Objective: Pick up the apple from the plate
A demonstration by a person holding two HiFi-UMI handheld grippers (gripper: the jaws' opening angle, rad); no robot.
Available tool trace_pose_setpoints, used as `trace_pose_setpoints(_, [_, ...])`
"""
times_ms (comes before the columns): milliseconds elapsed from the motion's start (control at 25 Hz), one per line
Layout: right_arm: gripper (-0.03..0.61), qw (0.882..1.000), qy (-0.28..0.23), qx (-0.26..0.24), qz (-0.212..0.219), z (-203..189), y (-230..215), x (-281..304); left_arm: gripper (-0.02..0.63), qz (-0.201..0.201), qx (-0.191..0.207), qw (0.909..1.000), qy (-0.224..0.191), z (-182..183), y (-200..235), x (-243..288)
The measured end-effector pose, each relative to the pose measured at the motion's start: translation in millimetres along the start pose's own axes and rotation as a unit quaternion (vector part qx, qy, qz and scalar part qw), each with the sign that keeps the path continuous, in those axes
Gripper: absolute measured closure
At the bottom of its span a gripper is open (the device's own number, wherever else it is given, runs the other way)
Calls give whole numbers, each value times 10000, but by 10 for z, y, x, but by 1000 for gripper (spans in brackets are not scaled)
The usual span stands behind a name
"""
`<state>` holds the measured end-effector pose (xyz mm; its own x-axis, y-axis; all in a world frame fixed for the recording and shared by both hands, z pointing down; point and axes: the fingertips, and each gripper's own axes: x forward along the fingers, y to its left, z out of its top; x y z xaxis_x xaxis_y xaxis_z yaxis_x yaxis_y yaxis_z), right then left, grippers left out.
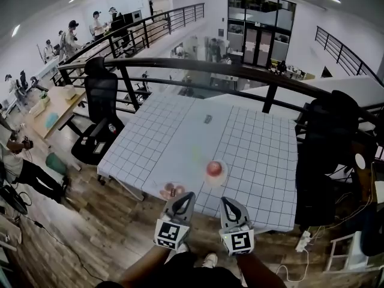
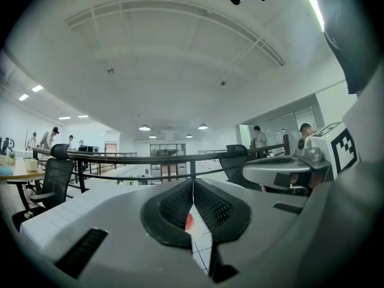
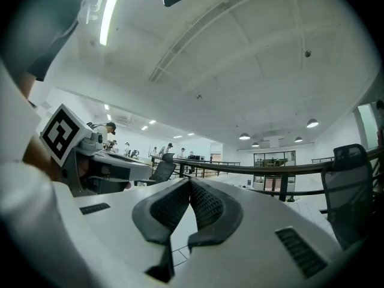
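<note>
Standing at the near edge of the table (image 1: pixel 264 161), a person holds both tools out level over the wooden floor, side by side and a little apart. The left gripper (image 1: pixel 185 198) has its jaws drawn together. Its own view shows the ribbed pads meeting at the tip, with only a thin slit lower down and nothing caught in it. The right gripper (image 1: pixel 227 201) is closed the same way, pads touching and empty. Each carries its marker cube at the back, nearest the person's arms.

Just beyond the fingertips begins the white cloth with its grid of dark lines. A small dish (image 1: pixel 163 188) holding a few brownish pieces sits at the near edge, just ahead of the left tool. Past it and slightly to the right lies the plate (image 1: pixel 223 177), and the red apple (image 1: pixel 214 168) rests on it — ahead of both tools and touched by neither. A sliver of that red shows through the slit in the left gripper view.

Further up the cloth, well apart from the plate, lies a small dark object (image 1: pixel 207 119) too small to identify. A black office chair (image 1: pixel 101 101) stands off the table's left side, and another dark chair (image 1: pixel 330 143) is on the right. Behind them a dark curved railing (image 1: pixel 198 66) runs across — and beyond it, far left, several people (image 1: pixel 96 23) stand about the desks.
</note>
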<state>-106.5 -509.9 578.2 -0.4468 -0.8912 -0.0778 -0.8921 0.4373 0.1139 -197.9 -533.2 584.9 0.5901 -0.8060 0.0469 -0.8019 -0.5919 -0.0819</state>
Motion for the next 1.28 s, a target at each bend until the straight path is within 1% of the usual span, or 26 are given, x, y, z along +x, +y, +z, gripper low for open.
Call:
trace_pose_setpoints(80, [555,9999,146,-52,36,65,28,61,591,-30,-81,10000,30,78,67,19])
trace_pose_setpoints(200, [555,9995,269,-130,74,194,-121,396,591,-55,-253,9996,72,217,314,311])
trace_pose_setpoints(280, [555,9996,276,-108,43,215,-165,594,591,-106,-294,9995,68,236,467,447])
trace_pose_setpoints(360, [555,9994,327,-83,-12,177,-184,722,591,-189,-300,9993,86,209,559,527])
trace_pose_setpoints(480, [555,9982,577,-100,-121,-3,-271,831,591,-291,-305,9989,204,89,611,644])
trace_pose_setpoints(600, [555,9969,753,18,-231,-169,-234,1041,591,-345,-238,9985,350,-32,825,703])
trace_pose_setpoints(760, [555,9955,897,17,-298,-294,-206,1258,591,-456,-260,9981,318,-91,1078,820])
trace_pose_setpoints(880, [555,9954,915,-29,-280,-324,-192,1361,591,-583,-261,9975,304,-109,1189,876])
trace_pose_setpoints(1040, [555,9961,787,-193,-357,-211,-239,1559,591,-766,-262,9962,311,-113,1298,1021])
trace_pose_setpoints(1200, [555,9933,1011,-149,-538,-351,-337,1612,591,-855,-317,9951,389,-205,1299,1172])
trace_pose_setpoints(1280, [555,9935,976,-124,-575,-372,-384,1641,591,-864,-337,9949,404,-236,1275,1232])
